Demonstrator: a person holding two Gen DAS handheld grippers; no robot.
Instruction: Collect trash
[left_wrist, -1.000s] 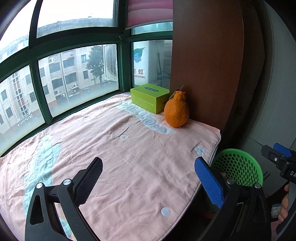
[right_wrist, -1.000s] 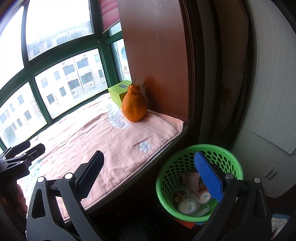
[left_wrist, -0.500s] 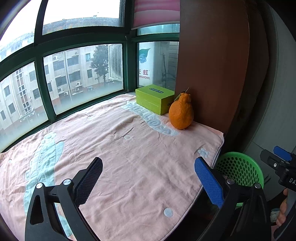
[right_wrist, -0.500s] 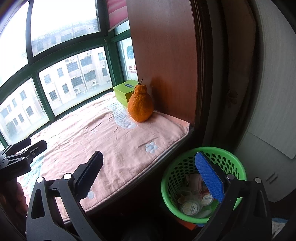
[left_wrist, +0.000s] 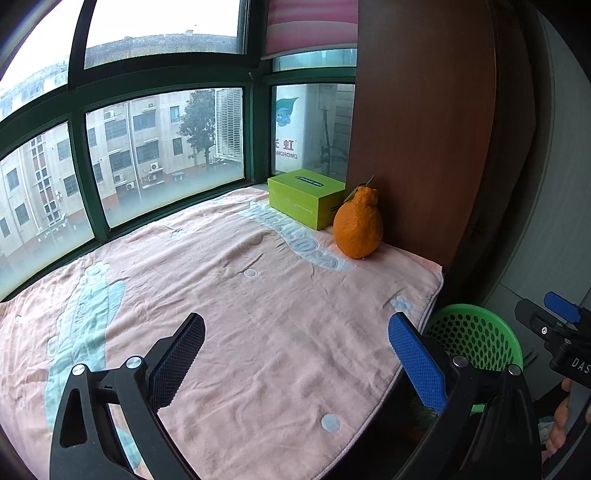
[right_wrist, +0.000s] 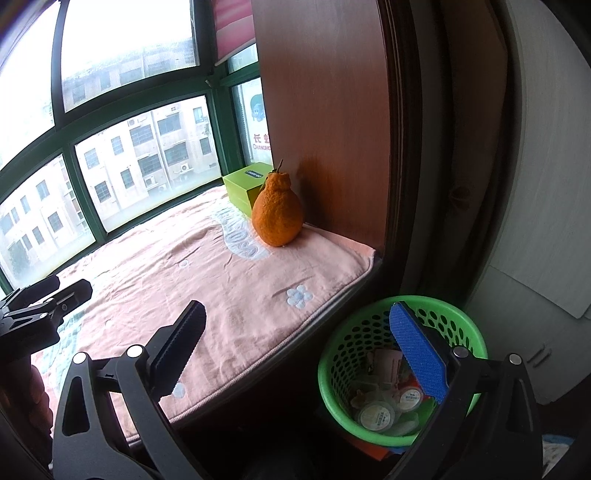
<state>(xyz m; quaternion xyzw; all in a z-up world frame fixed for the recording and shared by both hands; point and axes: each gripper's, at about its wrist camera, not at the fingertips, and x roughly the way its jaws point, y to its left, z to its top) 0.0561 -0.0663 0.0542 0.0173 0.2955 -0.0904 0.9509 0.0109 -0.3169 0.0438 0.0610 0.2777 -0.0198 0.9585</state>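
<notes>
A green perforated trash basket (right_wrist: 340, 354) stands on the floor beside the window seat; it also shows in the left wrist view (left_wrist: 476, 339). Inside lie small lidded cups (right_wrist: 376, 415) and wrappers (right_wrist: 388, 365). My left gripper (left_wrist: 295, 354) is open and empty, above the pink blanket (left_wrist: 240, 295). My right gripper (right_wrist: 299, 350) is open and empty, over the seat's edge, its blue finger above the basket. Each gripper also shows in the other's view, the right (left_wrist: 554, 325) and the left (right_wrist: 44, 299).
A large orange citrus fruit (left_wrist: 357, 229) and a lime-green box (left_wrist: 306, 201) sit at the far corner of the blanket by a brown wooden panel (left_wrist: 424, 129). Green-framed windows (left_wrist: 155, 147) run behind. A white cabinet (right_wrist: 535, 258) is right of the basket.
Both grippers have drawn back and risen slightly, so the seat and basket look a little farther away. Both stay open and empty.
</notes>
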